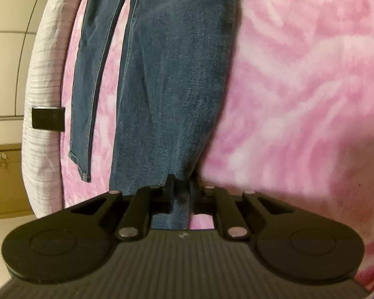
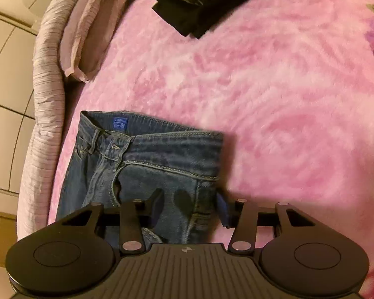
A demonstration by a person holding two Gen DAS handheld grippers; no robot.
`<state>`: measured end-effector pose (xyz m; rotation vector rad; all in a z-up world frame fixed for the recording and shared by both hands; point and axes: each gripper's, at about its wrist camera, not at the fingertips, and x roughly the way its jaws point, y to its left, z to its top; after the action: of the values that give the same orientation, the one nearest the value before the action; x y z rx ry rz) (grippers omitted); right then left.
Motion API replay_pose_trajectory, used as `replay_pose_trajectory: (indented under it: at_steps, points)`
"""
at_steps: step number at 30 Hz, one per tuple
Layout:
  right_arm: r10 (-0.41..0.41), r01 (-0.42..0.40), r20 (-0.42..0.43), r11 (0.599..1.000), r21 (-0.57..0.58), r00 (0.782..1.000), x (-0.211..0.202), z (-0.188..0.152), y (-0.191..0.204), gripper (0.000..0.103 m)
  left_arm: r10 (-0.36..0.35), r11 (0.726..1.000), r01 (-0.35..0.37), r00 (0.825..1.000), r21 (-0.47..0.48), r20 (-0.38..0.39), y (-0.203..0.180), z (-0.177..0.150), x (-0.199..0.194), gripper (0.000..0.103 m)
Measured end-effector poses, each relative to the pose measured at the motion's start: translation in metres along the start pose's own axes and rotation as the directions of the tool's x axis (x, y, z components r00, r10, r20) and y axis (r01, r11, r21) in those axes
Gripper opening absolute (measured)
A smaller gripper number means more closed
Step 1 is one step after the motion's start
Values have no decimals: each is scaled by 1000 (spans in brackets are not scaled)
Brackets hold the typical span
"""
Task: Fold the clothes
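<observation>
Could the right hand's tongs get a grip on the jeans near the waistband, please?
Probably yes: the right tongs stand open right over the jeans below the waistband, nothing between.

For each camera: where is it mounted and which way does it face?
Left wrist: on the left tongs, angled down at a jeans leg hem they pinch; only the tongs show.
Right wrist: on the right tongs, angled down at the waistband, jaws apart; only the tongs show.
Shared: jeans, pink blanket.
</observation>
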<state>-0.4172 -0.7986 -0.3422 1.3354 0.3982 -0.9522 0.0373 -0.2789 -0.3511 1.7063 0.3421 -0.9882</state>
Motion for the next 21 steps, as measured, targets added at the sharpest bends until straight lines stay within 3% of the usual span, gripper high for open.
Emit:
replay_pose_trajectory:
  at_steps: [5, 6, 7, 8, 15, 21]
  points:
    - [10, -10, 8, 1000, -7, 1000, 11, 7, 1, 46, -21, 999, 20, 1000, -26, -19, 7, 2, 0, 7]
    - [1, -1, 4, 1000, -14, 1000, 12, 8, 2, 23, -22, 999, 21, 999, -30, -23, 7, 2, -1, 7]
    - [-1, 1, -6, 1000, -12, 1000, 11, 9, 1, 14, -24, 999, 23, 999, -33, -25, 8, 2, -3, 7]
    - [-3, 3, -25, 1000, -13, 1000, 8, 11, 0, 11, -23, 999, 22, 1000, -33, -19, 10, 1, -8, 7]
    - [-12, 0, -90, 991, -131, 996, -31, 42, 27, 8, -26, 999, 27, 999, -37, 32, 23, -12, -68, 7]
    - [-93, 69, -109, 976, -208, 990, -27, 50, 36, 8, -92, 994, 94, 995, -55, 30, -7, -17, -103, 7]
